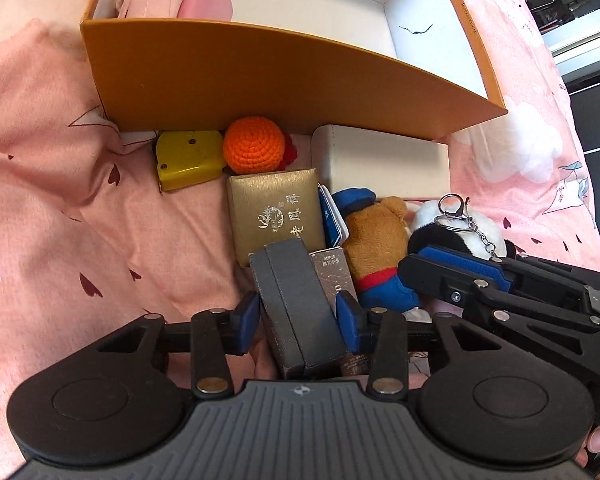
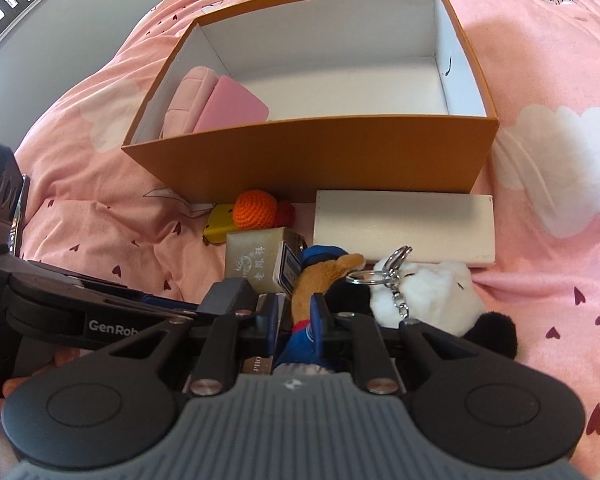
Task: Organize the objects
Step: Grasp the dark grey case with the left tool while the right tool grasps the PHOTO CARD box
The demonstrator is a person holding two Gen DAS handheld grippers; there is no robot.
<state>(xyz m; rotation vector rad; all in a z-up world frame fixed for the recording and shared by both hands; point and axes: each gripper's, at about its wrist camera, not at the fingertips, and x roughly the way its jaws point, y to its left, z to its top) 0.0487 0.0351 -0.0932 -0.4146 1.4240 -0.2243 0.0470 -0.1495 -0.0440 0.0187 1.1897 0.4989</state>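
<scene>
My left gripper (image 1: 299, 316) is shut on a dark grey box (image 1: 296, 296), which stands between its blue pads. My right gripper (image 2: 294, 318) is shut on a brown teddy bear in blue clothes (image 2: 316, 280), also seen in the left wrist view (image 1: 376, 240). Both grip at the near edge of a pile in front of an orange box (image 2: 320, 156) with a white inside. A pink pouch (image 2: 220, 108) lies in the box's left end. The right gripper also shows in the left wrist view (image 1: 460, 268), beside the bear.
The pile holds a gold box (image 1: 274, 208), an orange crochet ball (image 1: 254, 144), a yellow tape measure (image 1: 186, 158), a long white box (image 2: 404, 228), a panda plush with a key ring (image 2: 432, 296) and a small silver box (image 1: 332, 276). All lie on a pink bedspread (image 2: 560, 240).
</scene>
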